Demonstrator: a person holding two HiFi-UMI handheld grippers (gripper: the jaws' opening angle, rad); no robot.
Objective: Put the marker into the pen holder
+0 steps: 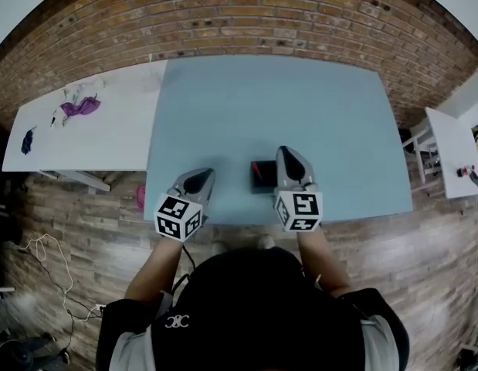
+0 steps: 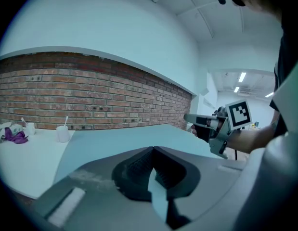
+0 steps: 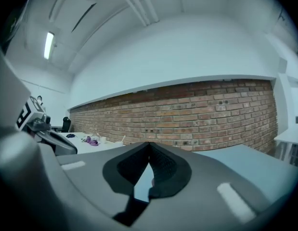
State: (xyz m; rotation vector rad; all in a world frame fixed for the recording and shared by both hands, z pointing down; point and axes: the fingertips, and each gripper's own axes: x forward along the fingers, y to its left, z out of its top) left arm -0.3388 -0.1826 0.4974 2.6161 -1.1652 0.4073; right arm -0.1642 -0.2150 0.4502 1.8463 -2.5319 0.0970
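Blue tabletop [image 1: 316,114]: pen holder [image 1: 262,182], marker [image 1: 256,170] apparently inside, left of your right gripper's [image 1: 287,154] empty, closed jaws; left gripper's [image 1: 200,178] likewise. Withdraw without nudging.

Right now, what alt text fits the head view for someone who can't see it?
Seen from above, a person holds the left tool and right tool over the near edge of a light blue table. A dark pen holder with a red marker showing in it stands just left of the right tool.
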